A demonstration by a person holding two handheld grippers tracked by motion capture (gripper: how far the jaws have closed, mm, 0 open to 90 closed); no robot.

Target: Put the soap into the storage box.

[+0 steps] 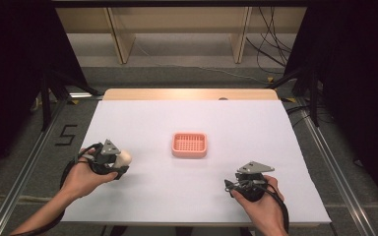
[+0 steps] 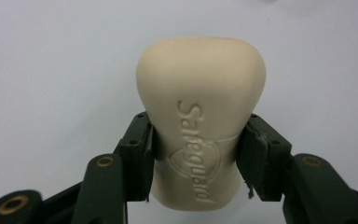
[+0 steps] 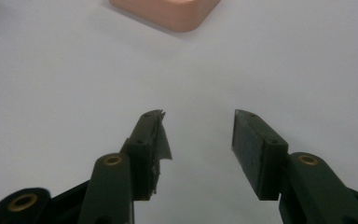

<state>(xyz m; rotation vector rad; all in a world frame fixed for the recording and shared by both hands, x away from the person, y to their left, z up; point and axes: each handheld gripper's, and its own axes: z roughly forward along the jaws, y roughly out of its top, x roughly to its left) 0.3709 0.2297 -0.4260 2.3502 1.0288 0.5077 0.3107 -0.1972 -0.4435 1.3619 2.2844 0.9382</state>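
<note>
A cream bar of soap [image 2: 200,121] with raised lettering sits between the jaws of my left gripper [image 2: 196,140], whose pads press on both its sides. In the high view this gripper [image 1: 120,162] is at the table's left with the soap [image 1: 124,157] sticking out toward the middle. A pink slotted soap dish [image 1: 189,144] lies at the table's centre, to the right of the soap. My right gripper [image 3: 198,123] stands open over bare white table, with nothing between its jaws and the dish's corner [image 3: 168,11] ahead. In the high view it [image 1: 232,185] is near the front right.
The white table sheet [image 1: 256,132] has wide free room around the dish. A wooden strip [image 1: 192,94] runs along the far edge. Metal rails and cables lie on the floor on both sides.
</note>
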